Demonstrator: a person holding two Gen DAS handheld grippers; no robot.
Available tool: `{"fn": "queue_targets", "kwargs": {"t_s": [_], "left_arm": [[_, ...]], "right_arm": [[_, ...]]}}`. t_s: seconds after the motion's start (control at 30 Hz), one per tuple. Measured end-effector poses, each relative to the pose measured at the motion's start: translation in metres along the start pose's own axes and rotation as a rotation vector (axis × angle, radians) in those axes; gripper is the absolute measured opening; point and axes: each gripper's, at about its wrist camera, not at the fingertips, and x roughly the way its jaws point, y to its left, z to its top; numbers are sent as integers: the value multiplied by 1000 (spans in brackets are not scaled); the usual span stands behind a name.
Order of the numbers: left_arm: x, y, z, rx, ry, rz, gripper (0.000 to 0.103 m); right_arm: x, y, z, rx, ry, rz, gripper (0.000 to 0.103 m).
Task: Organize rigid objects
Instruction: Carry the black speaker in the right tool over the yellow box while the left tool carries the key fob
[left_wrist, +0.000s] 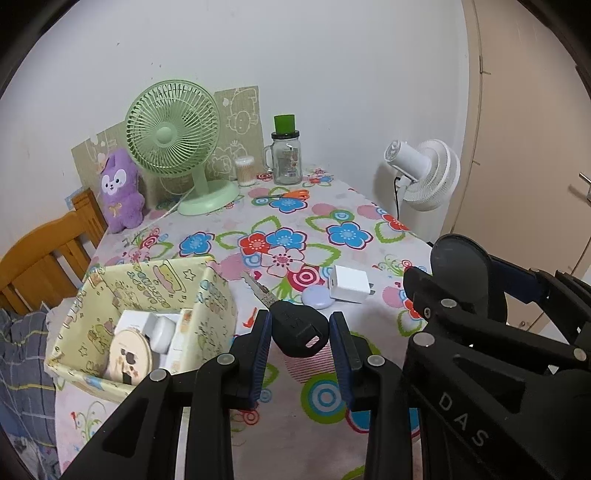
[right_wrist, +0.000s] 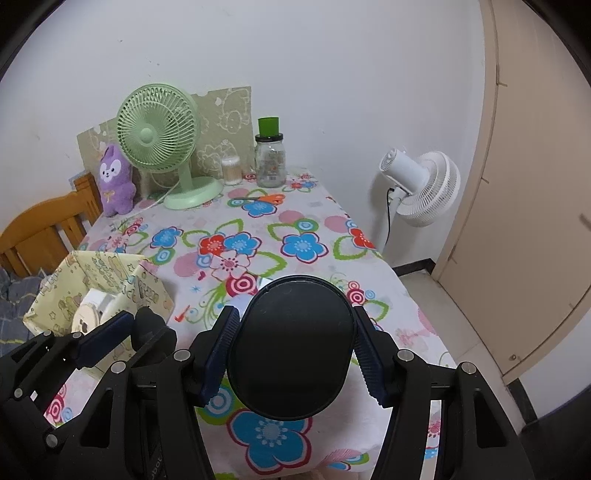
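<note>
My left gripper (left_wrist: 300, 332) is shut on the black head of a key (left_wrist: 299, 330), its metal blade pointing away above the table. It hangs just right of a yellow patterned box (left_wrist: 216, 299) holding white items and a round compact. My right gripper (right_wrist: 291, 343) is shut on a black oval case (right_wrist: 291, 347), held above the table's near edge; it also shows in the left wrist view (left_wrist: 460, 266). A white charger (left_wrist: 349, 284) and a lilac round case (left_wrist: 317, 296) lie on the floral tablecloth (left_wrist: 258, 229) beyond the key.
At the back stand a green desk fan (left_wrist: 173, 136), a purple plush (left_wrist: 120, 192), a cotton swab tub (left_wrist: 245, 170), a glass jar (left_wrist: 286, 158) and orange scissors (left_wrist: 290, 194). A white floor fan (left_wrist: 424, 173) stands right of the table, a wooden chair (left_wrist: 48, 251) left.
</note>
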Motion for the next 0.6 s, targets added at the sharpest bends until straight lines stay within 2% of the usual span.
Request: {"fn": "queue_targets", "kwargs": {"t_s": [0.6], "left_arm": [[-4,37,15,11,-17,7,32]], "right_arm": [[-1,34,22,-1,-8,7,64]]}}
